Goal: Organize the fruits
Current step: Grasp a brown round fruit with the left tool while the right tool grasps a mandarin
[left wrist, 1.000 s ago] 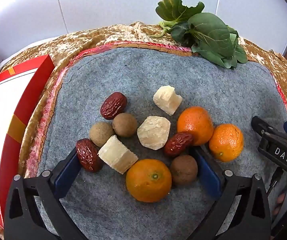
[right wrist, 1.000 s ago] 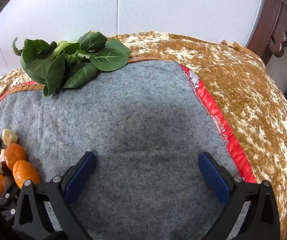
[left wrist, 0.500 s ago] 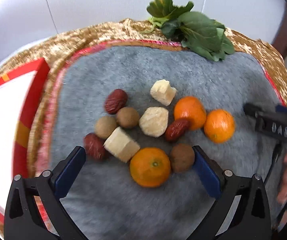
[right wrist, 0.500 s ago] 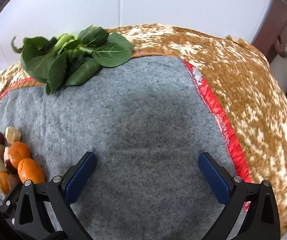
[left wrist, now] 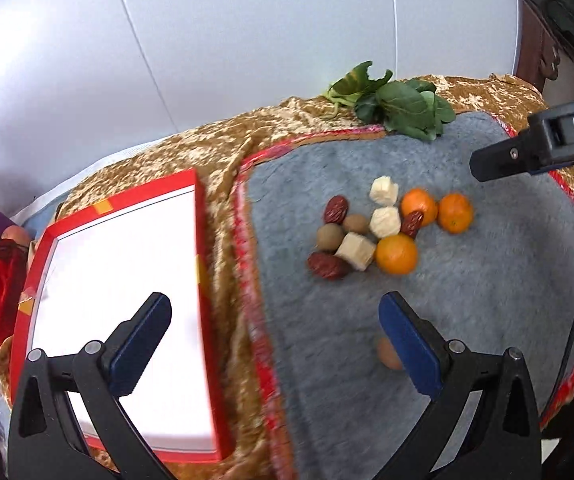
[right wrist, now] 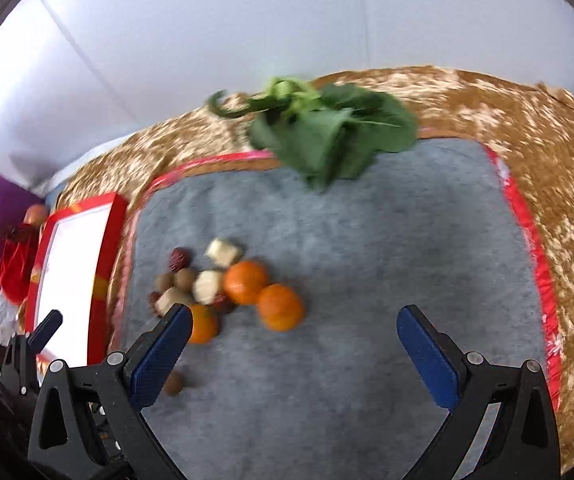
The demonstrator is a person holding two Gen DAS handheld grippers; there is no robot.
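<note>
The desk wears a gold cloth, and a grey felt mat with a red border lies over most of it. Off the mat's left edge sits a shallow red box with a white floor, empty as far as can be seen. A bunch of greens lies at the mat's far edge.

The fruit is heaped left of the mat's centre: three oranges, red dates, small brown round fruits and pale cut chunks, touching or just beside one another. One more brown fruit lies alone toward the near edge, apart from the heap.

The left gripper straddles the box wall and the mat's left border, fingers spread wide and empty; the stray fruit sits against its right finger. The right gripper hangs over the mat's near middle, fingers wide and empty, with the heap ahead and to its left and the nearest orange just past its left finger.

The heap lies between box and right gripper, so either hand reaches it; the left looks better placed for carrying to the box.
</note>
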